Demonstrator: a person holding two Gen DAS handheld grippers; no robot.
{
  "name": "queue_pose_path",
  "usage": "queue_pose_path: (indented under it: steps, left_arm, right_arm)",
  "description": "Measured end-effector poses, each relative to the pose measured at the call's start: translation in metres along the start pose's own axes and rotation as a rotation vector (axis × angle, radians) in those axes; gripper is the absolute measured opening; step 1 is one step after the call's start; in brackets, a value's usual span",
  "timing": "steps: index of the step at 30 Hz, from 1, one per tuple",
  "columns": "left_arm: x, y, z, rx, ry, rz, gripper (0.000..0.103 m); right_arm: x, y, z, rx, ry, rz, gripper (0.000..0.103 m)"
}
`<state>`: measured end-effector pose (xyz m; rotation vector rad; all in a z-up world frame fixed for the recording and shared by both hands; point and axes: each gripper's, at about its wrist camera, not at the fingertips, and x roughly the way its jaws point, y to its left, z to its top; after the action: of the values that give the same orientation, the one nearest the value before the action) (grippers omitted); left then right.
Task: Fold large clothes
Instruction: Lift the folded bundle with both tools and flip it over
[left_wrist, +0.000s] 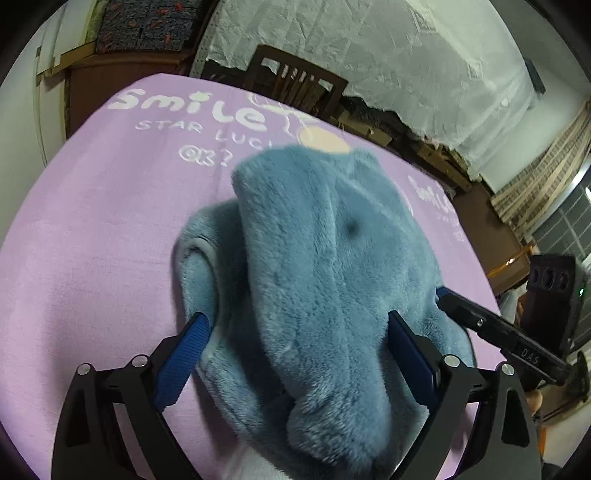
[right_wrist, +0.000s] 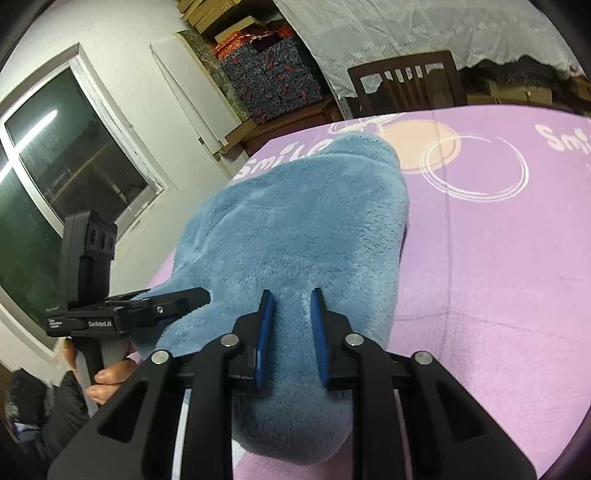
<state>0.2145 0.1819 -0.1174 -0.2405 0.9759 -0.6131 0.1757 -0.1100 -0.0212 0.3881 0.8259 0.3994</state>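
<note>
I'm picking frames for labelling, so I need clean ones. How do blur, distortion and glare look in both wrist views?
Left wrist view: strong fisheye bending of the purple printed blanket, and the fluffy blue garment turns soft close to the lens. Right wrist view: sharper fur, dark corner vignette, and a bright streak of glare on the dark window.

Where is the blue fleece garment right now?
The blue fleece garment lies bunched on the purple blanket, near its front edge, below the "Smile" print in the left wrist view.
</note>
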Motion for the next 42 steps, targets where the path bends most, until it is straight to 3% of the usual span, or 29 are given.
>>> queue_pose_path:
  steps: [5,7,8,9,14,18,24,29,31,35,38,42]
  left_arm:
    - [-0.018,0.026,0.01,-0.119,-0.038,-0.03,0.094]
    - [-0.021,0.038,0.013,-0.182,-0.036,-0.093,0.094]
    - [-0.02,0.042,0.014,-0.208,-0.028,-0.136,0.094]
    - [-0.02,0.043,0.014,-0.219,-0.022,-0.16,0.094]
    - [-0.011,0.037,0.012,-0.23,0.014,-0.213,0.094]
    - [-0.003,0.033,0.011,-0.223,0.029,-0.226,0.095]
    - [0.005,0.034,0.01,-0.229,0.046,-0.226,0.095]
    - [0.01,0.038,0.012,-0.238,0.041,-0.16,0.096]
    - [0.013,0.041,0.012,-0.252,0.046,-0.182,0.096]
    - [0.02,0.027,0.011,-0.194,0.074,-0.203,0.096]
    - [0.031,0.013,0.007,-0.149,0.131,-0.286,0.096]
    - [0.038,-0.003,0.004,-0.083,0.138,-0.267,0.095]
  right_arm:
    - [-0.014,-0.003,0.006,-0.005,-0.007,-0.053,0.019]
    - [-0.023,-0.014,0.01,0.042,-0.023,-0.128,0.037]
    - [-0.027,-0.021,0.011,0.074,-0.036,-0.149,0.055]
    - [-0.033,-0.032,0.012,0.131,-0.049,-0.135,0.068]
    - [-0.039,-0.065,0.013,0.345,-0.049,0.071,0.083]
    - [-0.031,-0.063,0.012,0.368,-0.009,0.15,0.085]
    - [-0.014,-0.056,0.009,0.367,0.034,0.172,0.088]
    - [0.004,-0.049,0.005,0.371,0.08,0.205,0.088]
    - [0.01,-0.047,0.003,0.362,0.096,0.205,0.088]
    - [0.016,-0.046,0.0,0.374,0.115,0.225,0.088]
    - [0.018,-0.045,0.0,0.367,0.114,0.224,0.088]
    - [0.024,-0.039,0.001,0.345,0.108,0.206,0.092]
